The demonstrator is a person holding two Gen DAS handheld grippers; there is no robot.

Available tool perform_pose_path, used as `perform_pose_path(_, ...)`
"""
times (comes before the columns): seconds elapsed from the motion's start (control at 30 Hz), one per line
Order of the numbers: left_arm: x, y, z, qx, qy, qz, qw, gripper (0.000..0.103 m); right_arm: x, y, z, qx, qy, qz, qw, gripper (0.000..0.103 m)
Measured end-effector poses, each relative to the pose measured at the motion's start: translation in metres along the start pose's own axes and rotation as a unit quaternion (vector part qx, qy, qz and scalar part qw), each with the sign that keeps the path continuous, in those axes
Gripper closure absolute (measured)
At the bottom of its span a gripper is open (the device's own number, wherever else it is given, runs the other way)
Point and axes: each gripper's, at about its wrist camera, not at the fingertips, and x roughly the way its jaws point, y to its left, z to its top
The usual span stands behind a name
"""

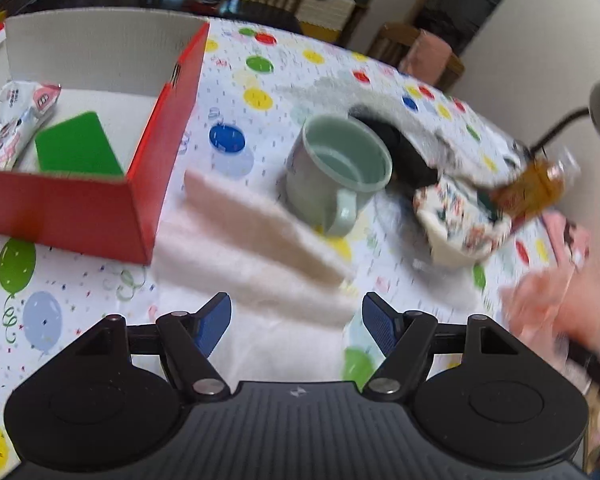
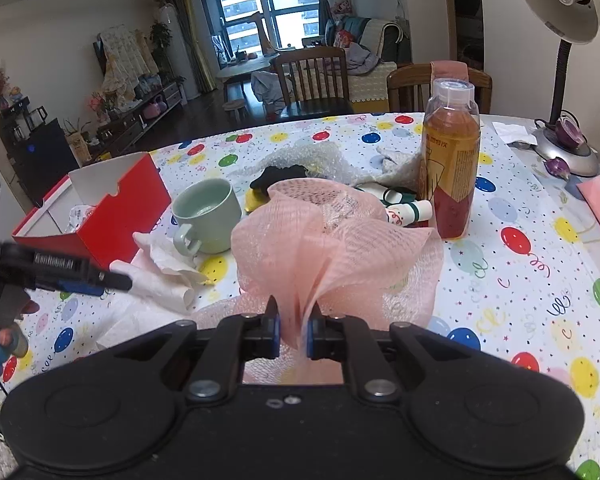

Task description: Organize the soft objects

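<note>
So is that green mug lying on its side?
No, the green mug stands upright on the balloon tablecloth, its open mouth facing up.

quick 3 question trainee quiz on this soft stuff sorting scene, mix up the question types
1. True or false: the right gripper is shut on the pink mesh pouf.
2. What lies inside the red box? A) green pad and printed packet B) mug C) bottle
3. Fill in: the left gripper hangs open over the ____ on the table.

Key: 1 true; 2 A; 3 white tissue
</note>
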Motion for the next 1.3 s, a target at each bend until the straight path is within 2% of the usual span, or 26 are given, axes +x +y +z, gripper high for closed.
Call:
perform_pose_path(0.13, 0.008, -0.004, 0.012, -0.061, 0.0, 0.007, 0.9981, 0.031, 0.001, -0.005, 0.001, 0.001, -0.003, 0.005, 1.0, 0.092)
perform_pose_path(0.33, 0.033, -0.005, 0.019, -0.119, 0.003, 0.051, 0.9916, 0.031, 0.001, -0.014, 0.0, 0.006, -0.002, 0.003, 1.0, 0.092)
perform_pose_path(0.53, 0.063, -0.01, 0.015, -0.118, 0.021, 0.099, 0.9879, 0.031, 0.004, -0.023, -0.002, 0.014, 0.006, -0.003, 1.0, 0.092)
perform_pose_path(0.7, 0.08, -0.009, 0.012, -0.102, 0.038, 0.113, 0.9876, 0.031, 0.004, -0.027, -0.005, 0.016, 0.012, -0.008, 1.0, 0.092)
perform_pose_path(0.87, 0.086, -0.018, 0.013, -0.061, 0.035, 0.134, 0.9885, 0.033, 0.006, -0.031, -0.005, 0.018, 0.016, -0.009, 1.0, 0.092)
perform_pose_path(0.93, 0.087, -0.021, 0.013, -0.044, 0.034, 0.15, 0.9872, 0.044, 0.007, -0.031, -0.004, 0.017, 0.017, -0.01, 1.0, 0.092)
perform_pose_path(1.0, 0.087, -0.025, 0.011, -0.019, 0.028, 0.169, 0.985, 0.07, 0.008, -0.031, -0.004, 0.017, 0.018, -0.009, 1.0, 0.092)
perform_pose_path(1.07, 0.086, -0.026, 0.011, 0.0, 0.023, 0.181, 0.9832, 0.078, 0.009, -0.031, -0.003, 0.016, 0.02, -0.008, 1.0, 0.092)
perform_pose_path(1.17, 0.083, -0.02, 0.01, 0.007, 0.019, 0.17, 0.9853, 0.093, 0.011, -0.03, -0.002, 0.013, 0.022, -0.006, 1.0, 0.092)
perform_pose_path(1.3, 0.07, -0.015, 0.003, 0.033, 0.012, 0.151, 0.988, 0.095, 0.011, -0.027, -0.002, 0.007, 0.022, -0.006, 1.0, 0.092)
